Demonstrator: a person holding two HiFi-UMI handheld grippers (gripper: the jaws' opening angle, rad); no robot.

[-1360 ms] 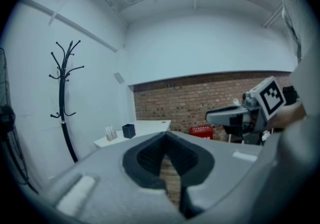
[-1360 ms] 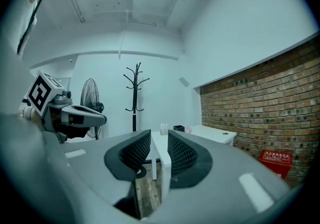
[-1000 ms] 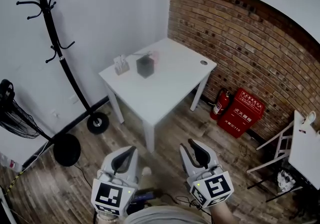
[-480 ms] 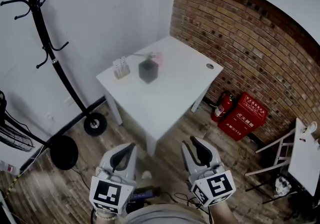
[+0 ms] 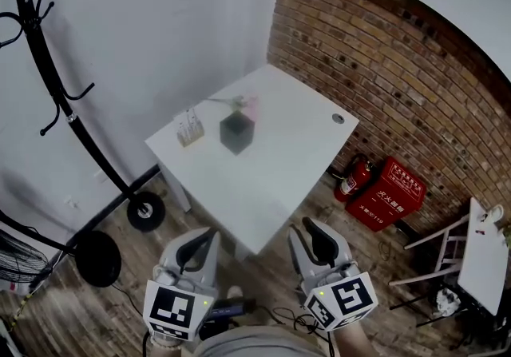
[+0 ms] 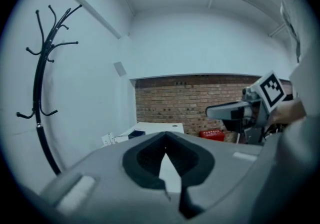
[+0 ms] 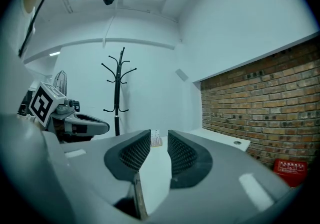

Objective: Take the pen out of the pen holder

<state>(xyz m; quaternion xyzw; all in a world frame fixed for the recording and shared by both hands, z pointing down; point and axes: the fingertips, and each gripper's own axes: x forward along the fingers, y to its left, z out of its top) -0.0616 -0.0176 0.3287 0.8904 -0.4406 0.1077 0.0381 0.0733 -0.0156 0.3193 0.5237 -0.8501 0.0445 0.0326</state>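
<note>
Closer now, white table (image 5: 281, 157) bears boxy black pen holder (image 5: 237, 133).

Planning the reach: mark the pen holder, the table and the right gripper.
pen holder (image 5: 237, 133), head view, its dark body.
table (image 5: 295, 136), head view, bare top.
right gripper (image 5: 306, 232), head view, between its fingertips.

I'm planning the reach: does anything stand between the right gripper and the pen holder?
Nothing visible. Only floor and bare white table lie between the right gripper and the pen holder; a small white stand sits left of it.
</note>
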